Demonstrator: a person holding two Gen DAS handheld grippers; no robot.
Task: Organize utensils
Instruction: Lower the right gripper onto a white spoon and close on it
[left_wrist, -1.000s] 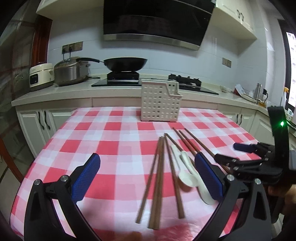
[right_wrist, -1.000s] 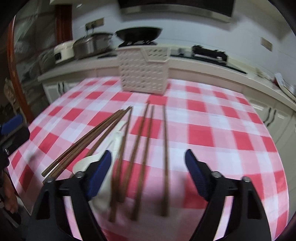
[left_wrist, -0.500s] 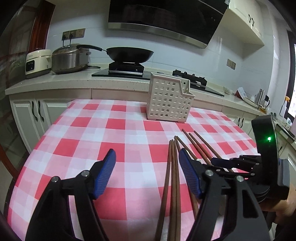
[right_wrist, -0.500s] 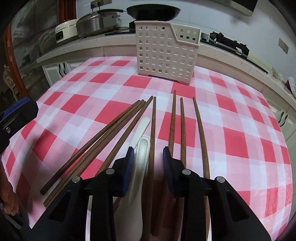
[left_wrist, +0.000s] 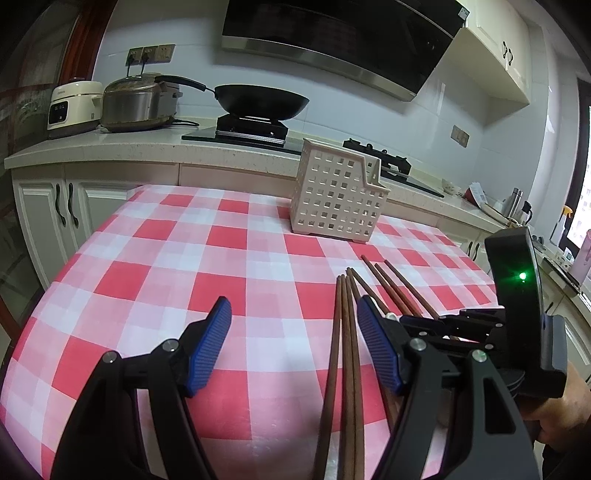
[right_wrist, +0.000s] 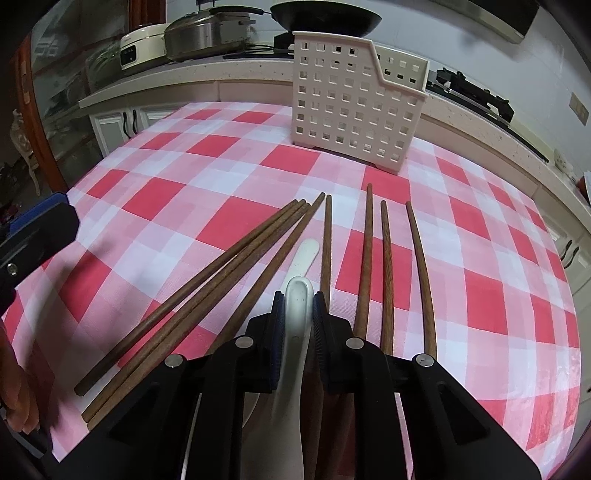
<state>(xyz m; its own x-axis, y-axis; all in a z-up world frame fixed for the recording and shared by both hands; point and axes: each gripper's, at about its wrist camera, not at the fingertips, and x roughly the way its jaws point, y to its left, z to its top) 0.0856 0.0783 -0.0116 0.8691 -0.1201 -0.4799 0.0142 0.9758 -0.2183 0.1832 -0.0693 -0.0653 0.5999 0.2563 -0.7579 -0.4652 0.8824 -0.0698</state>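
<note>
the right gripper (right_wrist: 299, 310) is closing its jaws on the handle of a white spoon (right_wrist: 295, 325), and the blue pads (right_wrist: 279, 314) already sit against both sides of it. a second white spoon (right_wrist: 306, 254) lies just beyond on the red-checked tablecloth (right_wrist: 207, 177), its handle pointing toward the white perforated utensil holder (right_wrist: 351, 99), which stands upright at the far side of the table. brown chopsticks (right_wrist: 229, 266) fan out on both sides of the spoons. the left gripper (left_wrist: 293, 339) hangs partly open over the cloth with nothing pressed between its pads; three chopsticks (left_wrist: 345, 350) run up through the gap near its right finger.
</note>
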